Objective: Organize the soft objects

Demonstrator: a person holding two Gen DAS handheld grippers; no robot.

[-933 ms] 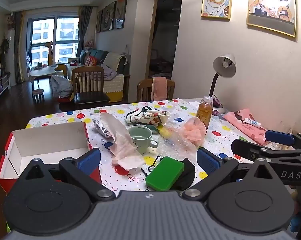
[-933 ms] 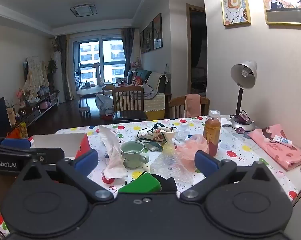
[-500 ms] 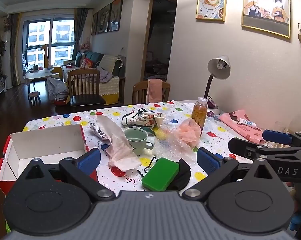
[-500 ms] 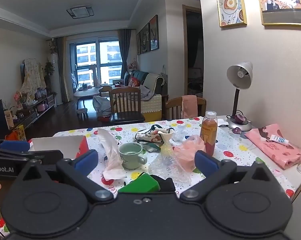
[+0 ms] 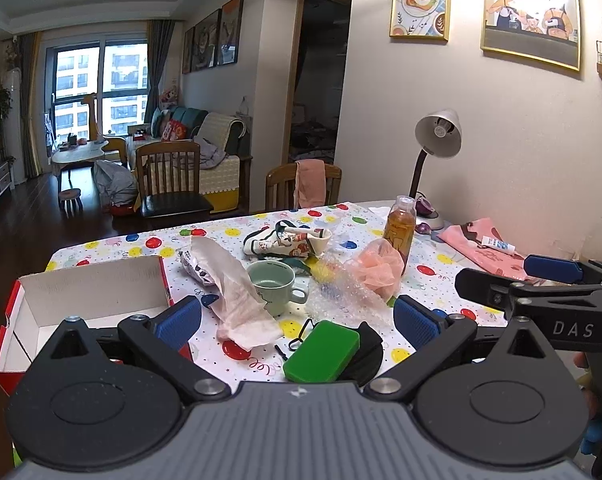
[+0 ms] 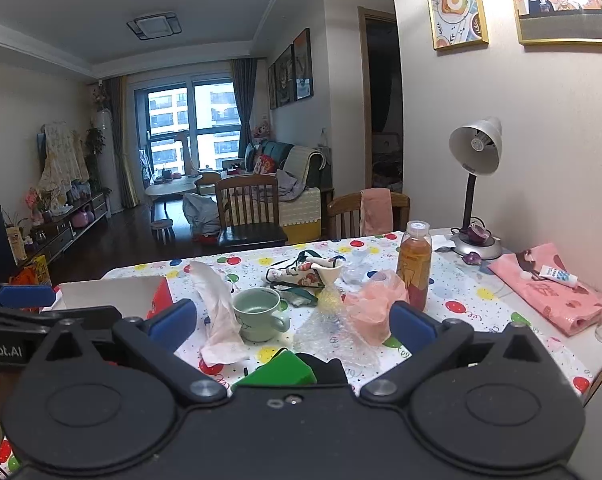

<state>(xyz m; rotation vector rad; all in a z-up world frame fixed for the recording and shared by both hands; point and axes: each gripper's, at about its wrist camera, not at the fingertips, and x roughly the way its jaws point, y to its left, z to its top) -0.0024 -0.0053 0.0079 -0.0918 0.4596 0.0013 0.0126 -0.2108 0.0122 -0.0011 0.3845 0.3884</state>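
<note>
Soft things lie scattered across the middle of the table, and by the look of it none has been sorted yet. A crumpled white cloth is draped left of centre in the left wrist view, touching the green mug. Right of the mug sits a sheet of bubble wrap with a pink mesh puff against it, just in front of the drink bottle. Farther back lies a printed pouch, and at the right edge of the frame a folded pink cloth with a small tube on it. A green sponge rests on something black at lower centre.

An open cardboard box stands at the left; what shows of its inside is bare, though its floor is partly hidden. It seems the likely place for the soft items.

Both tongs are spread wide and pinch nothing: the left gripper hangs above the near table edge, and the right gripper likewise, with the table's clutter visible between its fingers. Judging from this, the sorting is at its start and every piece remains to be gathered.
</note>
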